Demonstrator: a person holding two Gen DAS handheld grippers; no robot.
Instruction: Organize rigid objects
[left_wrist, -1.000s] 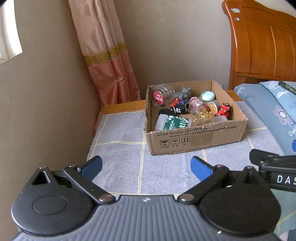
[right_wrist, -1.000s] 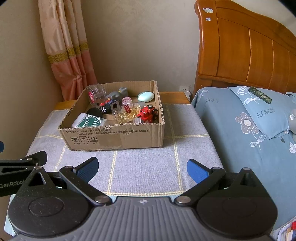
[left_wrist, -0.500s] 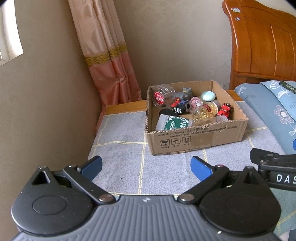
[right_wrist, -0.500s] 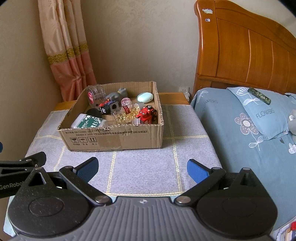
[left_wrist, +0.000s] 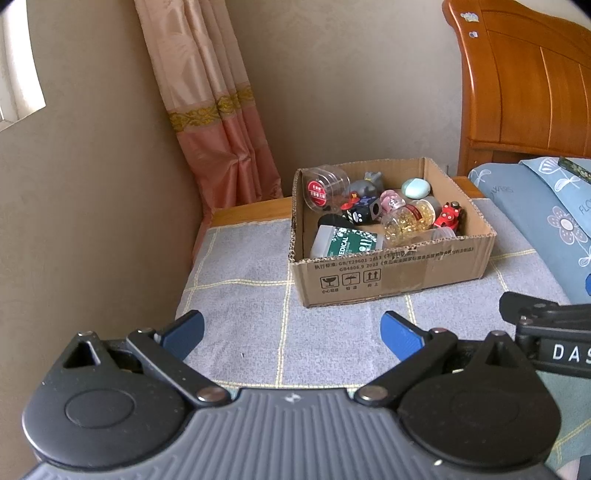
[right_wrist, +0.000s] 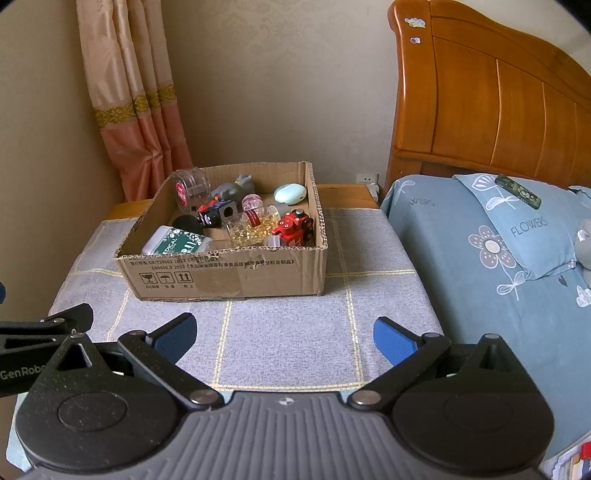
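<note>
An open cardboard box (left_wrist: 391, 273) (right_wrist: 229, 275) stands on a grey checked cloth (left_wrist: 240, 288) (right_wrist: 280, 332) over a bedside table. Inside lie a green-labelled white bottle (left_wrist: 343, 242) (right_wrist: 175, 242), a jar of golden capsules (left_wrist: 408, 219) (right_wrist: 255, 227), a red toy (left_wrist: 448, 216) (right_wrist: 293, 225), a mint oval case (left_wrist: 415, 187) (right_wrist: 290, 194), a clear tub with a red lid (left_wrist: 325, 188) (right_wrist: 188, 190), a black cube (left_wrist: 364, 212) and a grey figure (right_wrist: 232, 188). My left gripper (left_wrist: 291, 334) and right gripper (right_wrist: 282, 334) hover open and empty, short of the box.
A wooden headboard (right_wrist: 491, 99) and a bed with blue flowered pillow (right_wrist: 524, 225) lie to the right. A pink curtain (left_wrist: 218, 110) hangs behind the table's left corner, with a wall (left_wrist: 81, 221) along the left. A dark patterned case (right_wrist: 517, 191) rests on the pillow.
Both views have drifted slightly; the box sits a little further right in the left wrist view and a little further left in the right wrist view. Both grippers stay open.
</note>
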